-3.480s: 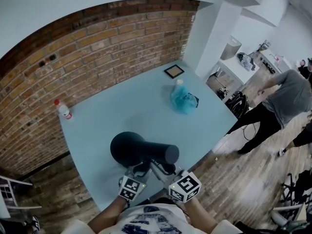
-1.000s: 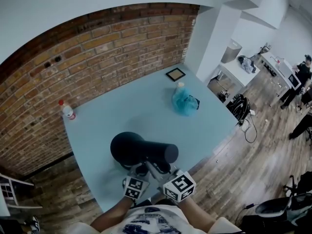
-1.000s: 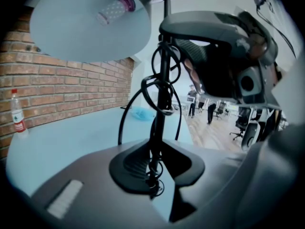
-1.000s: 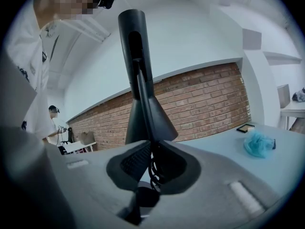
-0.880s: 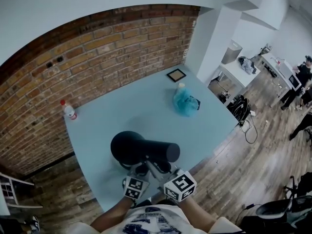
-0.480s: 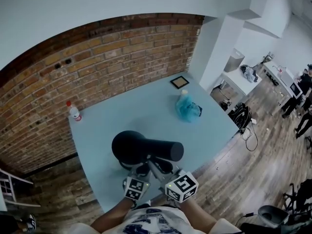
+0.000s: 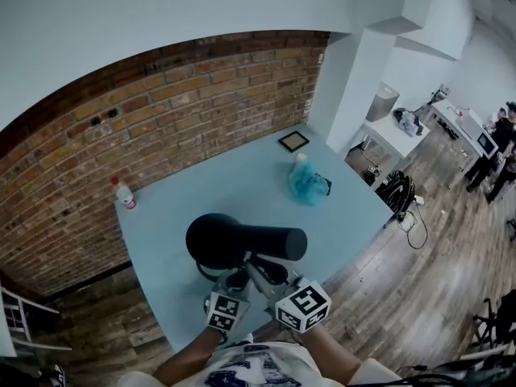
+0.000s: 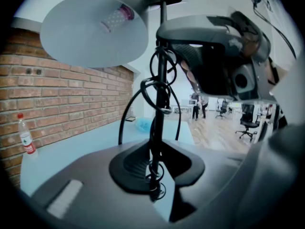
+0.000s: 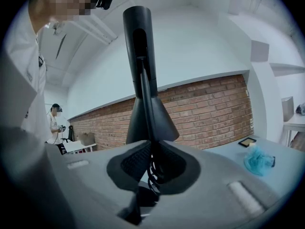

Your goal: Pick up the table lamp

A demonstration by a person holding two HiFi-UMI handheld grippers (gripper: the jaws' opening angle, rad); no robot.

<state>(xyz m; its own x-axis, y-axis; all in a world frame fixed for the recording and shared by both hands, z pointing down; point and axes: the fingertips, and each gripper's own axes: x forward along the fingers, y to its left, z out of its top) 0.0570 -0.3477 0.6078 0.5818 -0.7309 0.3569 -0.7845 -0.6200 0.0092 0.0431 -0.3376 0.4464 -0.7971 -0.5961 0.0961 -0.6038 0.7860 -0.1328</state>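
The black table lamp (image 7: 242, 244) hangs over the near part of the blue table (image 7: 242, 176), its round shade (image 7: 216, 239) to the left. My left gripper (image 7: 235, 280) and right gripper (image 7: 264, 277) meet under it at the near edge. In the left gripper view the thin stem (image 8: 159, 104), wound with black cord, runs down between the shut jaws of the left gripper (image 8: 157, 175), with the shade (image 8: 95, 30) above. In the right gripper view the right gripper (image 9: 152, 175) is shut on the same stem (image 9: 143, 89). The lamp's base is hidden.
A water bottle (image 7: 122, 193) stands at the table's left corner by the brick wall (image 7: 161, 111). A blue bag (image 7: 307, 182) and a small framed picture (image 7: 293, 141) lie at the far right. A white desk (image 7: 399, 123) and people (image 7: 504, 139) are beyond the right edge.
Both grippers stay shut on the lamp stem. The view has shifted, so the table sits slightly farther off. The person who stood by the table's right edge has walked away.
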